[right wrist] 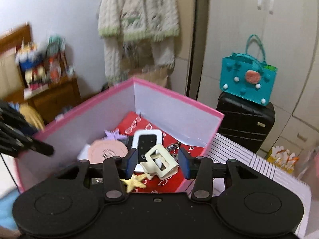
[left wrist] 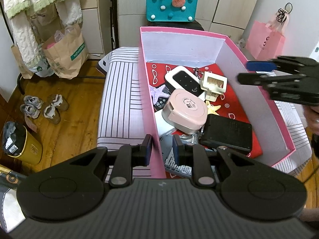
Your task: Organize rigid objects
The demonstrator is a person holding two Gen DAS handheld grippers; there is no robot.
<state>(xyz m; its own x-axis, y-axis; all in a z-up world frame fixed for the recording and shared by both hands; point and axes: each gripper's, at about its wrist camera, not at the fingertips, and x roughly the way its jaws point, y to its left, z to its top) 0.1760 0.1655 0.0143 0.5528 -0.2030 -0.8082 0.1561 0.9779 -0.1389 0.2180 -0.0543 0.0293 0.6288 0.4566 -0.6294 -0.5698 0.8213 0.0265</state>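
A pink box with white inner walls stands on a striped cushion. Inside lie a cream hair claw, a white-and-black device, a round pink case, a black flat case, a yellow starfish and a purple starfish. My left gripper straddles the box's near left wall, jaws narrowly apart, not gripping. My right gripper is open above the box, over the hair claw, holding nothing.
A teal felt bag sits on a black suitcase behind the box. Paper bags, shoes and a yellow bin stand on the wooden floor at left. A pink bag hangs at right.
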